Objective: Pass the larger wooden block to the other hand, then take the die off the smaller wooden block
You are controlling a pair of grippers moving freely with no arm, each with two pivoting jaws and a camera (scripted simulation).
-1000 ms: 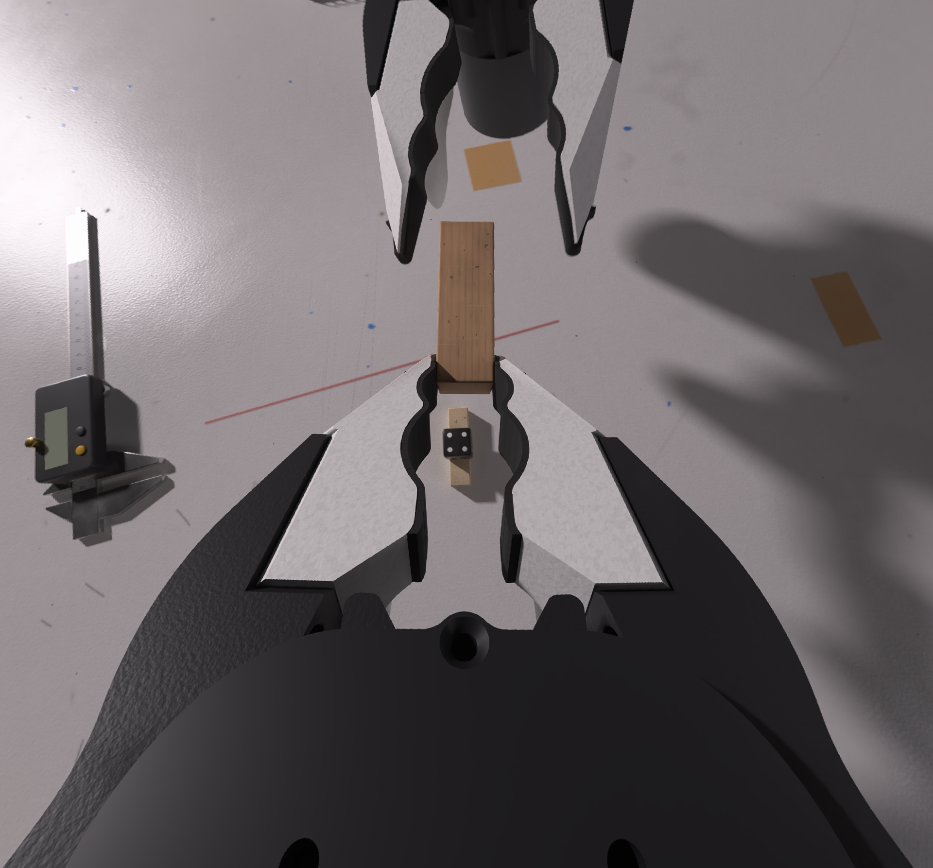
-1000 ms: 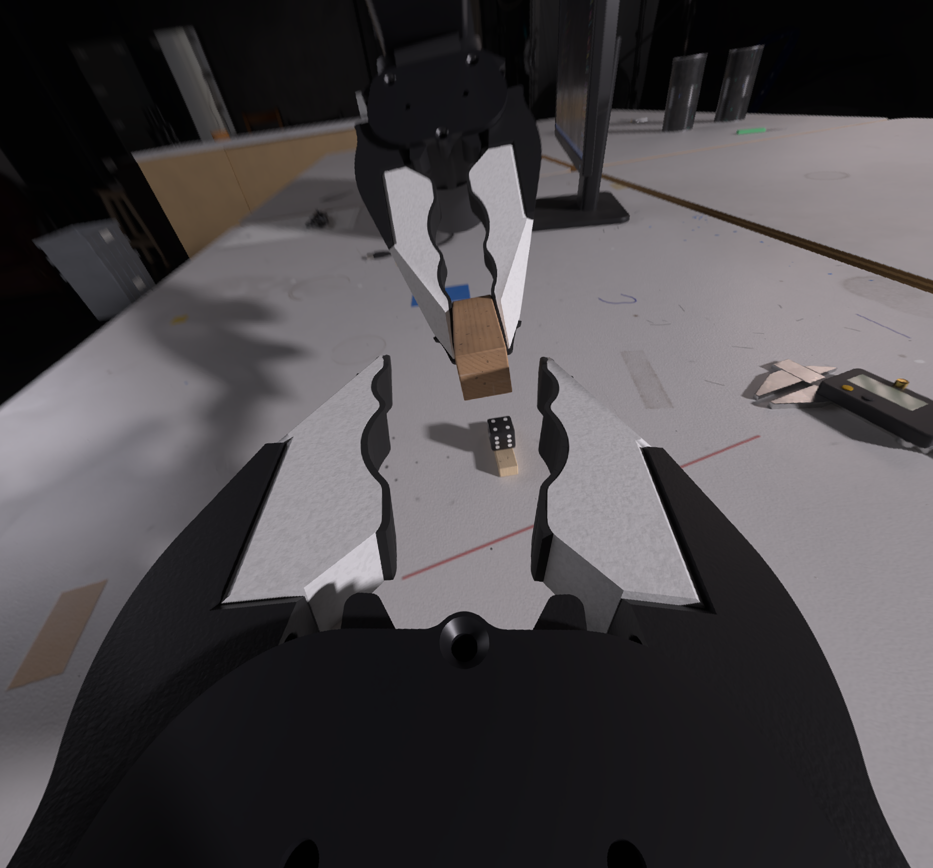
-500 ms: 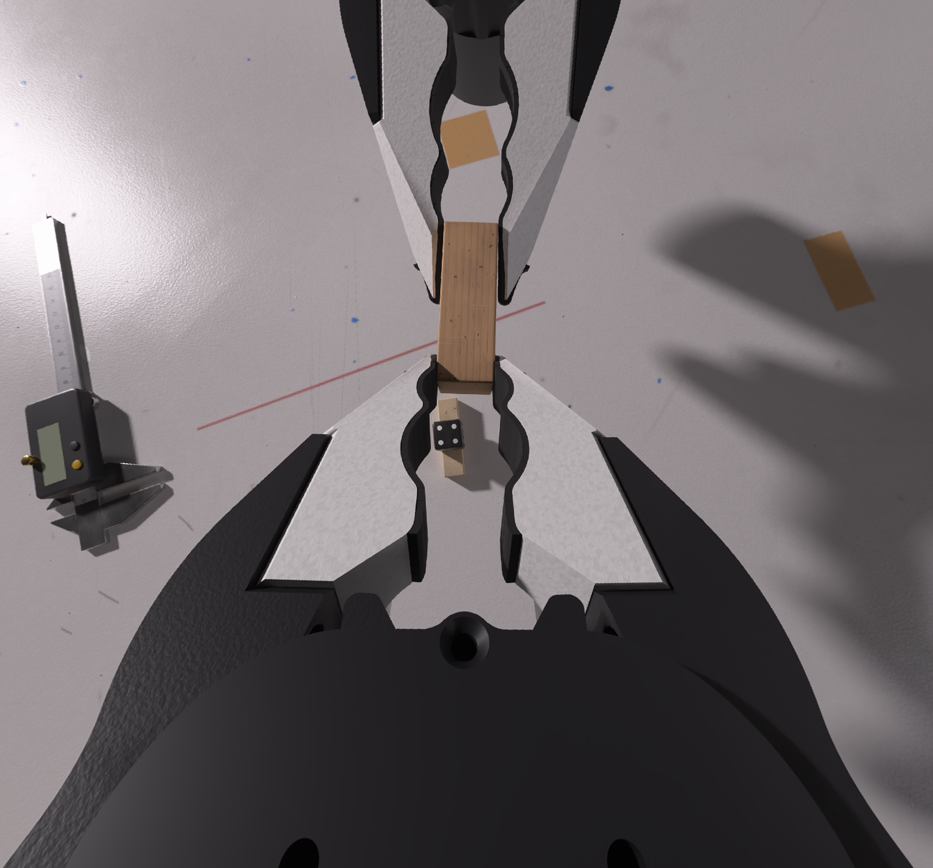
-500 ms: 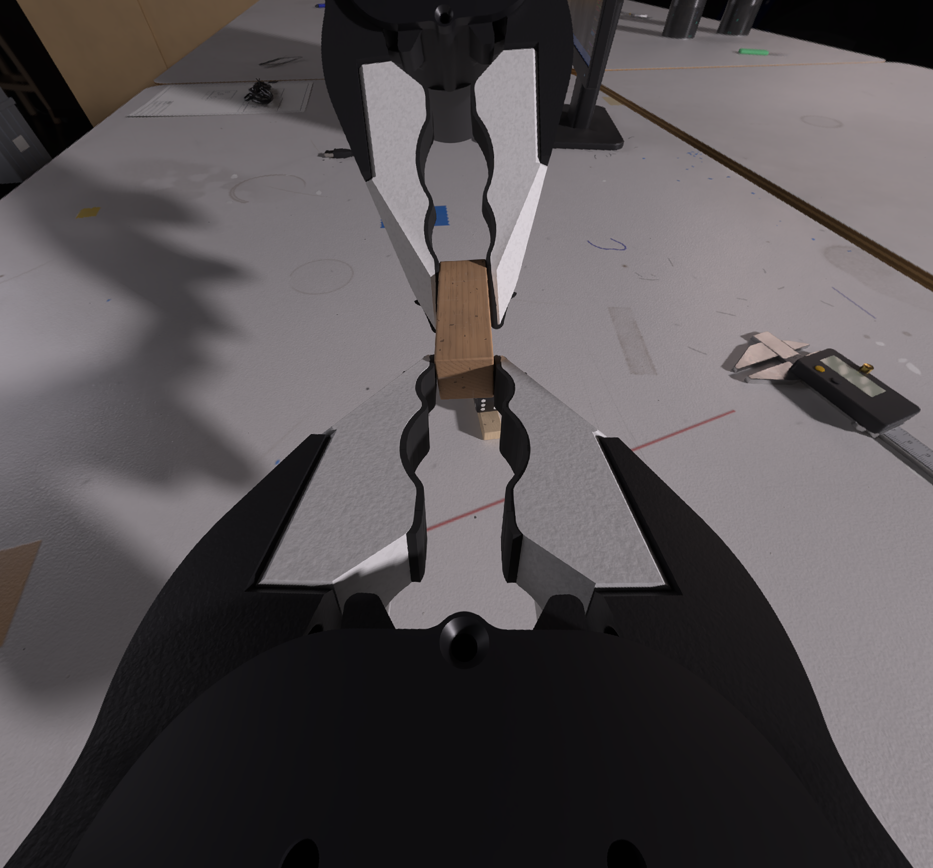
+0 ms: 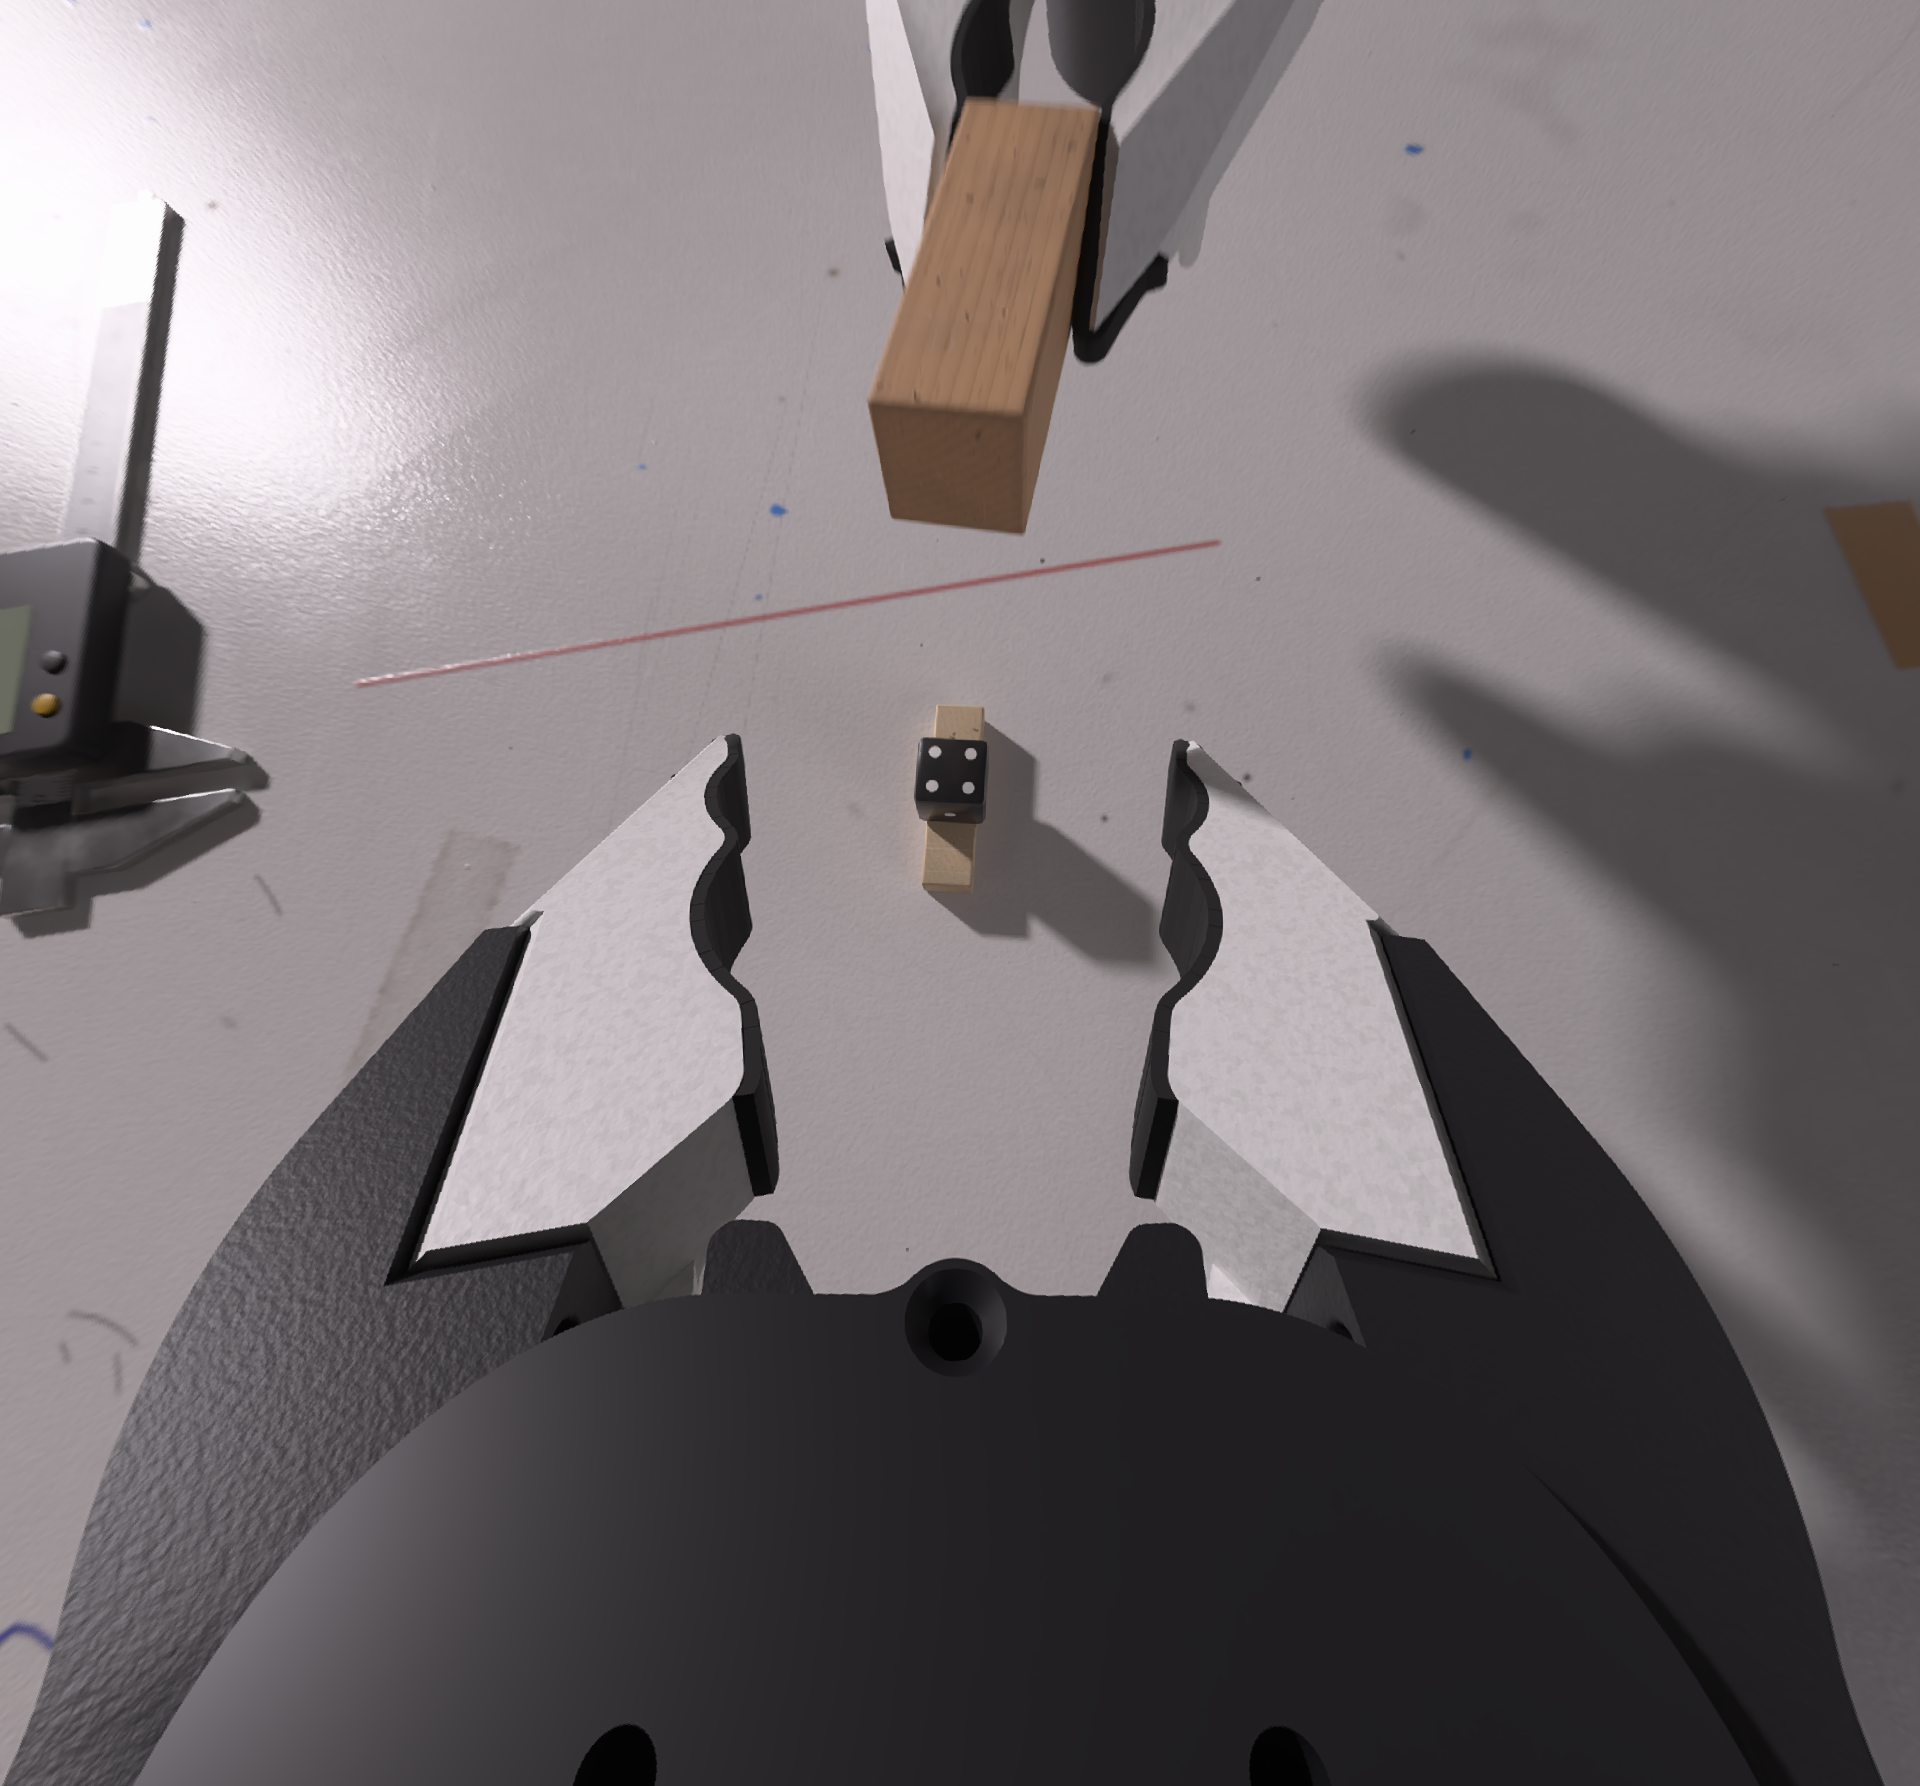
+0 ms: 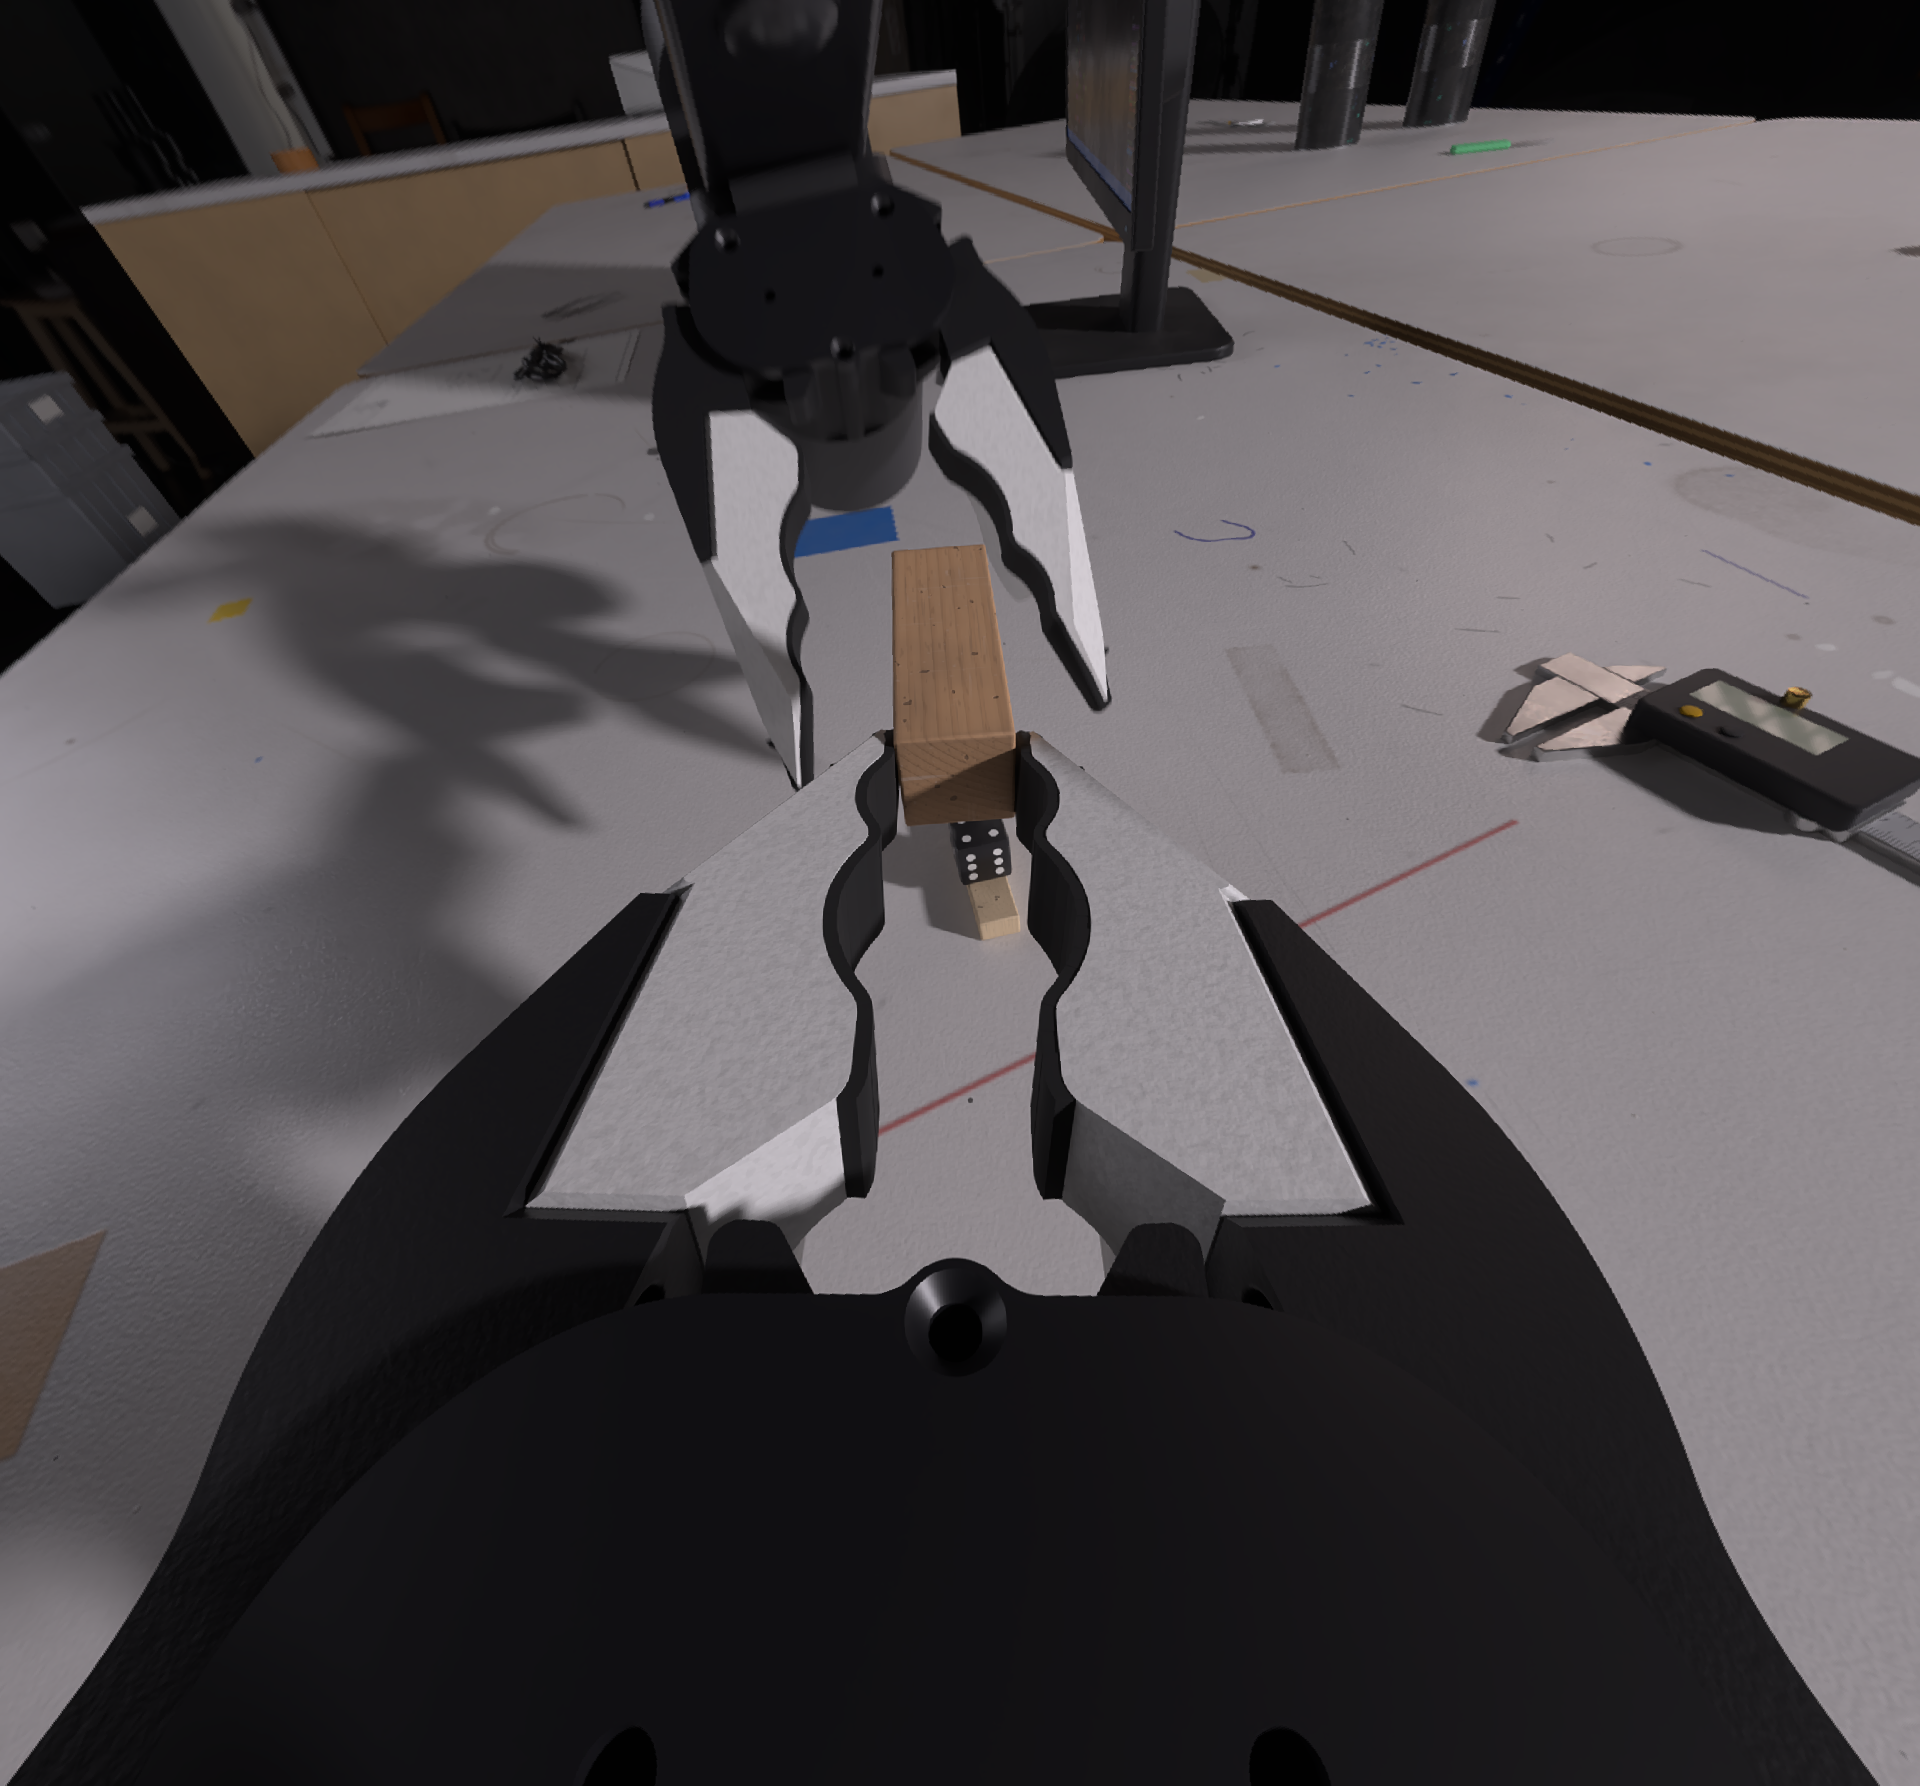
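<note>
The larger wooden block (image 5: 977,334) hangs in the air, held at its far end by my right gripper (image 5: 997,302), which enters from the top of the left wrist view. In the right wrist view my right gripper (image 6: 954,749) is shut on the near end of the block (image 6: 951,656). My left gripper (image 5: 956,760) is open and empty, its fingers apart on either side of the black die (image 5: 951,780). The die sits on the smaller wooden block (image 5: 949,858), which lies on the table below. The open left gripper (image 6: 945,737) also shows beyond the block, clear of it. The die (image 6: 982,853) and small block (image 6: 995,910) lie under the held block.
A digital caliper (image 5: 62,656) lies at the left; it also shows at the right of the right wrist view (image 6: 1745,739). A red line (image 5: 790,609) crosses the grey table. A monitor stand (image 6: 1132,323) stands behind. A tan tape patch (image 5: 1881,593) is at the right.
My right gripper closed on the larger block's far end. My left gripper then opened, let go of the block and drew back; the block now hangs from the right gripper alone.
</note>
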